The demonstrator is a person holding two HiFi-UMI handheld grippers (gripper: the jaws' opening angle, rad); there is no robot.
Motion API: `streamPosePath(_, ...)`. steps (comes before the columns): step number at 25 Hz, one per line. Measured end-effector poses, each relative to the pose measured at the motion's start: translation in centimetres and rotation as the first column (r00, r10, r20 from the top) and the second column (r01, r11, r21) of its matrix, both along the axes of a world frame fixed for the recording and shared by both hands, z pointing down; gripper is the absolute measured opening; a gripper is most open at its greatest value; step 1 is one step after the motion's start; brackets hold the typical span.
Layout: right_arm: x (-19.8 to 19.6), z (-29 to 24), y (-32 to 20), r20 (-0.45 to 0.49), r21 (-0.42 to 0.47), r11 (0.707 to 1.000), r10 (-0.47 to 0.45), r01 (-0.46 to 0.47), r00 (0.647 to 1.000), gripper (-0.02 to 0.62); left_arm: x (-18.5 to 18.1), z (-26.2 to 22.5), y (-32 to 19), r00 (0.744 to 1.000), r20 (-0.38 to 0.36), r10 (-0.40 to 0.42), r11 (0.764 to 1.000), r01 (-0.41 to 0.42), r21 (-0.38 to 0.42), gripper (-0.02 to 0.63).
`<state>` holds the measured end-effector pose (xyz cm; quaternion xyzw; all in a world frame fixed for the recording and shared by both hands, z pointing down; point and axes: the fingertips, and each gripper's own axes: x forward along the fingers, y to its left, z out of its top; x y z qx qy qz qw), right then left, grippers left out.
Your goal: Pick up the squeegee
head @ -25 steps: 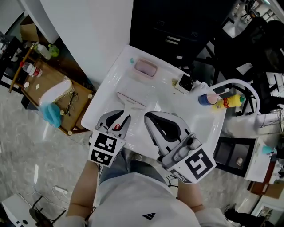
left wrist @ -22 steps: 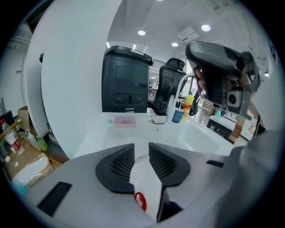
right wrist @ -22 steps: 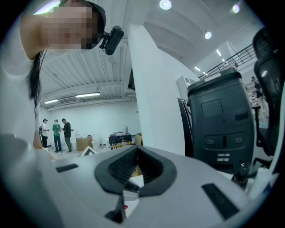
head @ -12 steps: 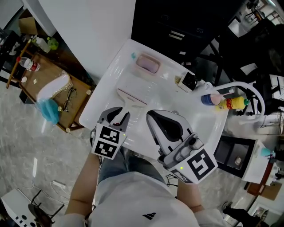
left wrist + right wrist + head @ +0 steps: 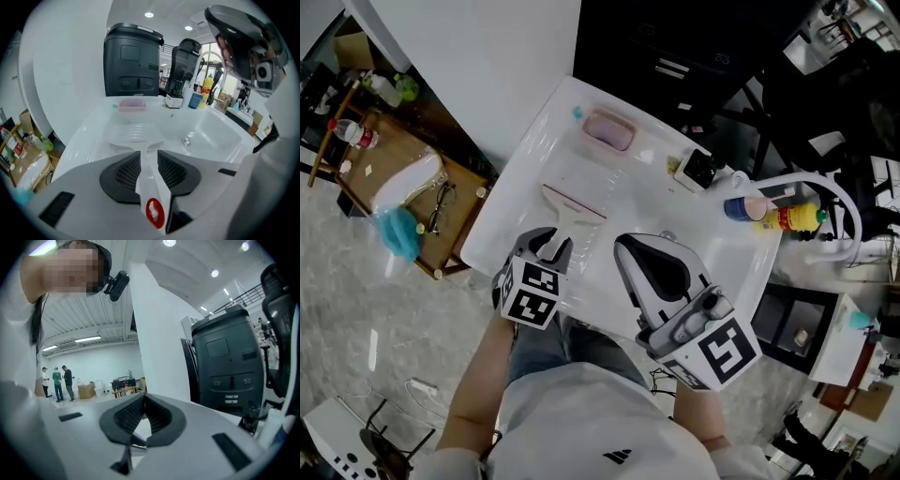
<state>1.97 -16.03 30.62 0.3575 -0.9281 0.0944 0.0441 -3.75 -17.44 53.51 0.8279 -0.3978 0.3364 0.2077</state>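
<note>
The squeegee [image 5: 573, 212] is seen lying flat on the ribbed shelf of the sink [image 5: 521, 159], to the left of the drain [image 5: 186, 139] as viewed from the sink's front edge. Its blade [image 5: 133, 136] is set crosswise toward the sink's back wall and its handle [image 5: 151, 185] is run straight toward the front edge. That long axis is lined up with the left gripper [image 5: 551, 246], which is tilted down over the front edge with the handle lodged between its jaws. The jaws are spread and have just been opening wider, and the pads are judged not yet to be pressed on the handle, though little room is left on either side. The red eye [image 5: 155, 212] at the handle's end is found deep in the gripper's throat, so the grip would be taken partway up the handle. The right gripper [image 5: 623, 247] is held over the basin side of the sink, tips pressed together on nothing, and is the farther of the two. Only a squeeze across the handle's narrow width is judged to be needed before lifting.
</note>
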Motion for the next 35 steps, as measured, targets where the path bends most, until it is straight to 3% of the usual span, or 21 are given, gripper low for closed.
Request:
streamPosePath(12, 0.5, 0.4, 0.0, -0.002, -0.013, 1.000, 0.004, -0.004, 1.000, 0.011, -0.5, 1.3, -0.3, 0.998, 0.057, -0.008, 1.000, 0.008, -0.008, 0.123)
streamPosePath(35, 0.6, 0.7, 0.1, -0.009, -0.022, 1.000, 0.017, -0.017, 1.000, 0.011, -0.5, 2.7, 0.0, 0.997, 0.082, -0.013, 0.999, 0.016, -0.028, 0.132)
